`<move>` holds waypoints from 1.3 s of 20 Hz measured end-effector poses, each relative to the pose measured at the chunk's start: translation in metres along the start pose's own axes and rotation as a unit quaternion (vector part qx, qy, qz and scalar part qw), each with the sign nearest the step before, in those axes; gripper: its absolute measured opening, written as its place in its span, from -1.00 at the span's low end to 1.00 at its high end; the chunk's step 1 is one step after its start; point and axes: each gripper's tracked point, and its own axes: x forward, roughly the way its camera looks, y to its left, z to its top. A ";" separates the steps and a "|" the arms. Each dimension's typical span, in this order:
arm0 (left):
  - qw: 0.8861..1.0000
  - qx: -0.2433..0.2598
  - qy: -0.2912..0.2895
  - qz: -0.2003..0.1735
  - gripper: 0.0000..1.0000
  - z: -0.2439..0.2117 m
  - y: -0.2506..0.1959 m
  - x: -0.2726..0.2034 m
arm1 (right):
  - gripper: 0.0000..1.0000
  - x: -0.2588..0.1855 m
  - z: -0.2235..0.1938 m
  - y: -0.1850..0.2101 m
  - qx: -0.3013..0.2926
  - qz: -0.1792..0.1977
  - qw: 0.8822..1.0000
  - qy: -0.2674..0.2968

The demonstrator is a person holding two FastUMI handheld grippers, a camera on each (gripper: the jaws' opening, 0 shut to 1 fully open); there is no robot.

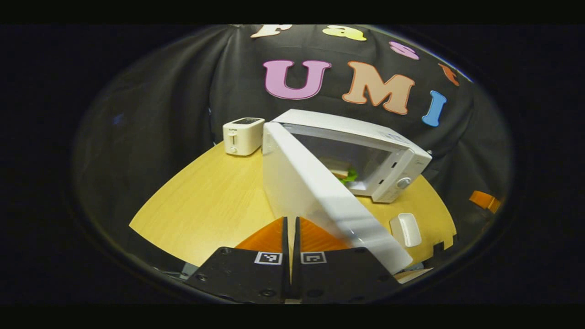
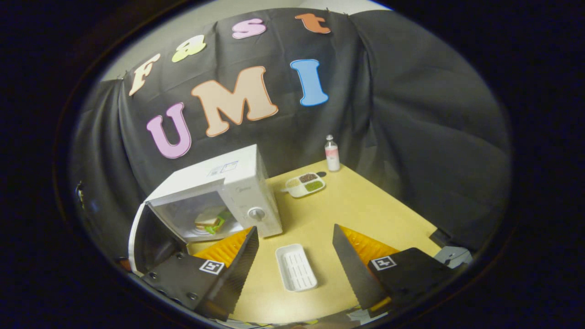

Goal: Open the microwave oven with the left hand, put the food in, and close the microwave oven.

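Sandwich point(image 2: 211, 222) sitting inside white boxy microwave point(image 2: 237, 183); I'm closing white door point(image 1: 320, 201). Left gripper point(image 1: 290, 228) pinched narrow, empty, beside door face. Pushing flat, steadily. Right gripper point(image 2: 295, 256) spread wide over empty white tray point(image 2: 296, 267).

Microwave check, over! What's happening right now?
Left gripper shut, empty. Right gripper open, empty. Sandwich inside microwave, door open. Nothing blocking door.
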 end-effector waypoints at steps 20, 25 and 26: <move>0.994 0.050 -0.020 -0.090 -1.00 0.035 -0.181 0.089 | 0.99 0.019 0.055 -0.042 -0.027 0.034 0.997 -0.060; 0.996 0.048 -0.026 -0.076 -0.99 0.051 -0.183 0.107 | 0.83 0.014 0.066 -0.052 -0.020 0.039 0.996 -0.082; 0.996 0.041 -0.029 -0.075 -0.99 0.054 -0.185 0.109 | 0.83 0.014 0.069 -0.051 -0.019 0.042 0.995 -0.087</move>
